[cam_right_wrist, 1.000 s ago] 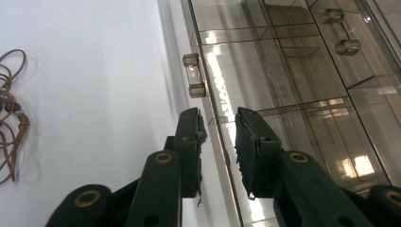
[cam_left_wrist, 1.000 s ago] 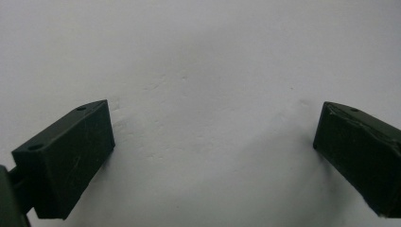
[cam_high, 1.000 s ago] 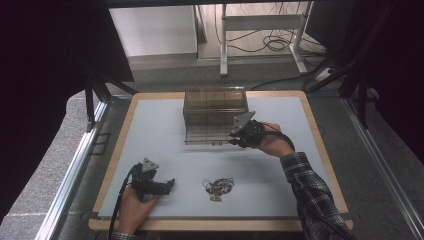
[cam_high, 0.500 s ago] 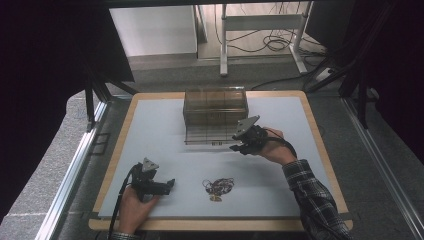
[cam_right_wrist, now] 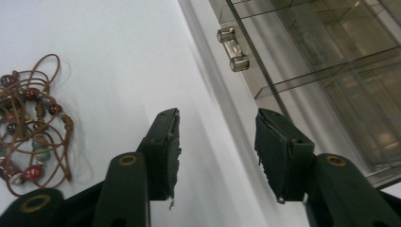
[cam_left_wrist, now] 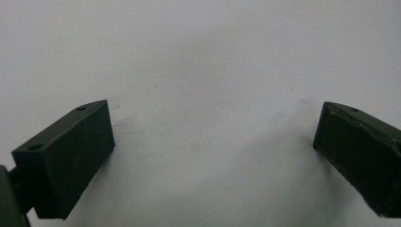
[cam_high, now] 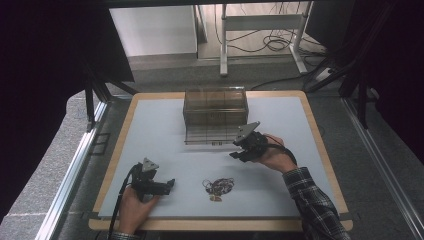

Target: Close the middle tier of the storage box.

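The right hand-held gripper (cam_high: 239, 148) has drawn back from the front of the clear drawer box (cam_high: 216, 114) toward the near side of the desk (cam_high: 150, 125) and sunk a little; its jaws have just been opening and now stand partly apart with nothing between them. The left hand-held gripper (cam_high: 169, 185) rests on the desk at the near left, jaws wide apart over bare white surface, holding nothing.

The beaded cord bracelet (cam_high: 218, 187) lies on the desk between the two grippers, near the front edge, apart from both and from the box. In the right gripper view it (cam_right_wrist: 29, 120) appears as a loose tangle of thin brown cord strung with small dark red, green and pale beads, several loops spilling outward.

Handling, as judged: very light and wholly limp, so it will sag and dangle when lifted and may snag by a stray loop. The beads look hard and smooth and could slip from the pads; the densest knot of cord and beads at the middle seems the surest place to pinch. The small drawer knob (cam_right_wrist: 233, 48) on the box front is rigid.
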{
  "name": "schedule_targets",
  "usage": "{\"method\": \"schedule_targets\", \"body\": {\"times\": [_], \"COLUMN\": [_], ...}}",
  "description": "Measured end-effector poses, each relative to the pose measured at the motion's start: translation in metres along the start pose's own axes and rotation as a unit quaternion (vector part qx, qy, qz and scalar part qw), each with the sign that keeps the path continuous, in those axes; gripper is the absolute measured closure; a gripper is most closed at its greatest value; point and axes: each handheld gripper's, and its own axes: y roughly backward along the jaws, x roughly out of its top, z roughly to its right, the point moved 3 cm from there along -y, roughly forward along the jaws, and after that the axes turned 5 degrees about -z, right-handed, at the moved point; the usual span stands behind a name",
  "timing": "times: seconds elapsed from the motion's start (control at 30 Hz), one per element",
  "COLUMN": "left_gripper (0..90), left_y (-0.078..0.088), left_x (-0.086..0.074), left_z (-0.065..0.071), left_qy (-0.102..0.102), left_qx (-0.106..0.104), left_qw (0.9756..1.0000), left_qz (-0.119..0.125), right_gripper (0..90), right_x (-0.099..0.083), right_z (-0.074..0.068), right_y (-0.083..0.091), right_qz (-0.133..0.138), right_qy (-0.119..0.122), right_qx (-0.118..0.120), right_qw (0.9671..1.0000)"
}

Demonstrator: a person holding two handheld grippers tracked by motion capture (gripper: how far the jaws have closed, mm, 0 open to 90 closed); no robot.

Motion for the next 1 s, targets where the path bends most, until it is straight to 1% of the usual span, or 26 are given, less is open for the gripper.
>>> {"method": "schedule_targets", "body": {"times": [0.07, 0.27, 0.3, 0.4, 0.47, 0.6, 0.7, 0.8, 0.9, 1.0], "left_gripper": [0.0, 0.0, 0.0, 0.0, 0.0, 0.0, 0.0, 0.0, 0.0, 0.0], "left_y": [0.0, 0.0, 0.0, 0.0, 0.0, 0.0, 0.0, 0.0, 0.0, 0.0], "left_x": [0.0, 0.0, 0.0, 0.0, 0.0, 0.0, 0.0, 0.0, 0.0, 0.0], "left_z": [0.0, 0.0, 0.0, 0.0, 0.0, 0.0, 0.0, 0.0, 0.0, 0.0], "left_qy": [0.0, 0.0, 0.0, 0.0, 0.0, 0.0, 0.0, 0.0, 0.0, 0.0], "left_qx": [0.0, 0.0, 0.0, 0.0, 0.0, 0.0, 0.0, 0.0, 0.0, 0.0], "left_qw": [1.0, 1.0, 1.0, 1.0, 1.0, 1.0, 1.0, 1.0, 1.0, 1.0], "left_qz": [0.0, 0.0, 0.0, 0.0, 0.0, 0.0, 0.0, 0.0, 0.0, 0.0], "right_gripper": [46.5, 43.5, 41.5, 40.2, 39.2, 38.4, 38.4, 38.5, 38.5, 38.6], "right_x": [-0.001, -0.005, -0.006, -0.007, -0.007, -0.01, -0.012, -0.013, -0.015, -0.015], "right_z": [-0.002, -0.006, -0.009, -0.011, -0.012, -0.014, -0.017, -0.02, -0.023, -0.026], "right_y": [-0.001, -0.003, -0.004, -0.005, -0.005, -0.006, -0.007, -0.008, -0.009, -0.01], "right_qz": [0.003, -0.003, 0.0, 0.001, 0.002, 0.014, 0.018, 0.032, 0.035, 0.038], "right_qy": [-0.007, -0.01, -0.01, -0.012, -0.019, -0.033, -0.038, -0.052, -0.052, -0.058], "right_qx": [0.003, -0.013, -0.02, -0.022, -0.024, -0.014, -0.006, 0.01, 0.008, 0.008], "right_qw": [1.0, 0.9999, 0.9998, 0.9997, 0.9995, 0.9993, 0.9991, 0.9981, 0.998, 0.9976]}}
